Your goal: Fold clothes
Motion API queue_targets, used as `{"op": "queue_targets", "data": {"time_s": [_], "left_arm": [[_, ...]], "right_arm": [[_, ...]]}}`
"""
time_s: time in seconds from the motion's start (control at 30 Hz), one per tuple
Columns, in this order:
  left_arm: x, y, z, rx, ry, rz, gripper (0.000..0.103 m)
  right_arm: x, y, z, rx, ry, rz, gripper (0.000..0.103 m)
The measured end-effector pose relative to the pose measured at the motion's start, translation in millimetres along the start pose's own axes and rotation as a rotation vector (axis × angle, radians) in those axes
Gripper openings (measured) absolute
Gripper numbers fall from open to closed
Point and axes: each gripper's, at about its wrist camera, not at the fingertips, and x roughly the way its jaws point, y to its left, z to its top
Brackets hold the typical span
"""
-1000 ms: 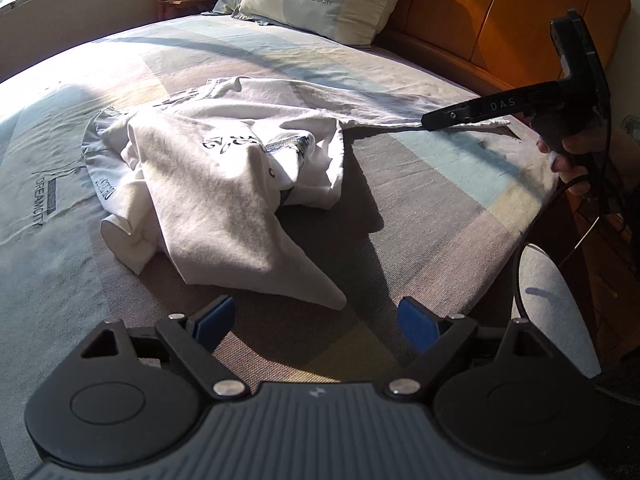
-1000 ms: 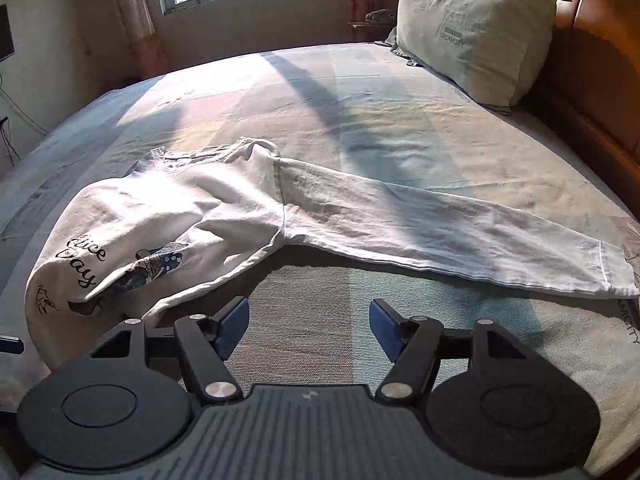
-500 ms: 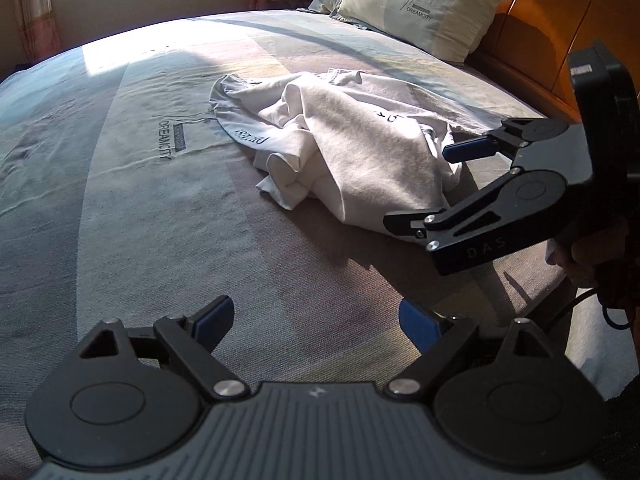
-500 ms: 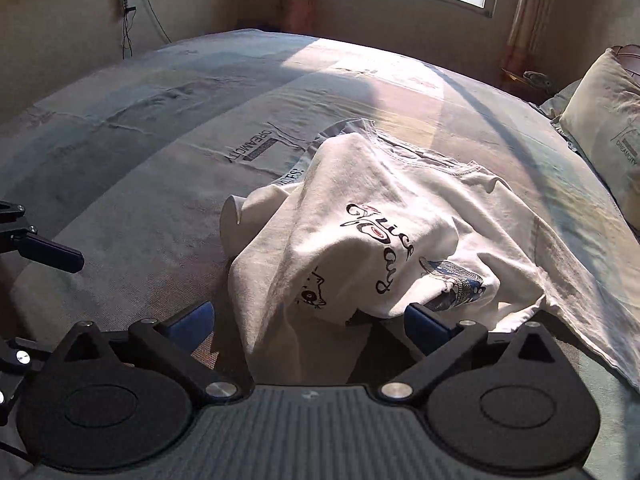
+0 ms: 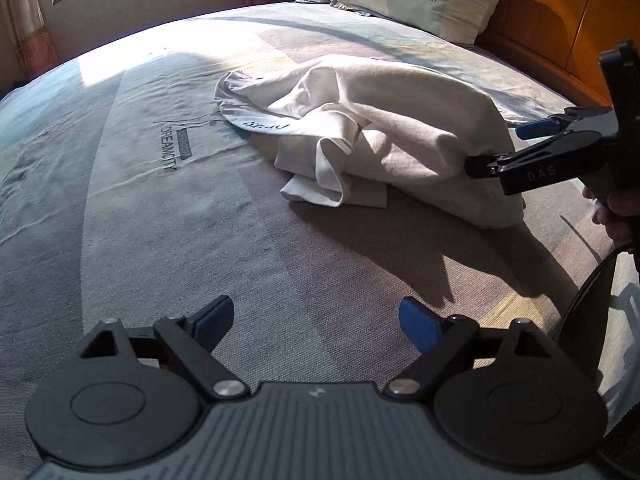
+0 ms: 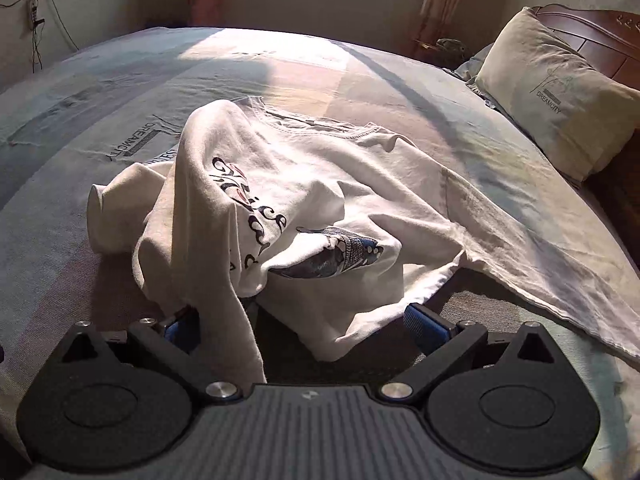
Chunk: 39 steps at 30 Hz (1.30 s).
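Reaching into the crumpled white shirt (image 6: 304, 216), the right gripper (image 6: 304, 324) has just spread its fingers wide; a hem fold lies between them at lower centre, not pinched. Shirt sits mid-bed (image 5: 120, 208), sleeve trailing lower right. Left gripper (image 5: 316, 316) hangs released over bare sheet, shirt well above it in frame, farther off.

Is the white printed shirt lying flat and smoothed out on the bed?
No, the white printed shirt sits bunched in a rumpled heap on the striped bedsheet, with one sleeve stretched out.
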Motion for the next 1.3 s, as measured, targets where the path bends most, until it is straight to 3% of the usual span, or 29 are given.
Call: {"op": "queue_targets", "data": {"time_s": [0.13, 0.23, 0.5, 0.7, 0.83, 0.97, 1.2, 1.3], "left_arm": [[16.6, -0.8, 18.6, 0.031, -0.002, 0.004, 0.090], [32.5, -7.0, 33.7, 0.071, -0.014, 0.007, 0.090], [78.4, -22.3, 61.4, 0.155, -0.044, 0.050, 0.090], [87.2, 19.6, 79.7, 0.034, -0.057, 0.114, 0.090], [81.6, 58.6, 77.8, -0.032, -0.046, 0.223, 0.090], [74.3, 81.8, 73.3, -0.085, -0.037, 0.210, 0.091], [76.0, 50.9, 77.1, 0.037, -0.055, 0.173, 0.090], [84.3, 53.7, 81.5, -0.010, -0.052, 0.176, 0.090]], "right_arm": [[5.8, -32.9, -3.4, 0.119, 0.010, -0.072, 0.103], [10.3, -55.3, -8.5, 0.202, 0.040, -0.067, 0.103], [-5.6, -45.5, -15.6, 0.156, 0.027, -0.001, 0.103], [-16.3, -37.8, -14.5, 0.148, 0.019, 0.041, 0.103], [-25.6, -29.5, -14.0, 0.128, 0.001, 0.065, 0.103], [-29.7, -22.4, -12.9, 0.119, -0.002, 0.085, 0.103], [-36.0, -10.0, -12.0, 0.097, -0.009, 0.100, 0.103], [-39.0, -5.4, -11.9, 0.089, -0.006, 0.104, 0.103]]}}
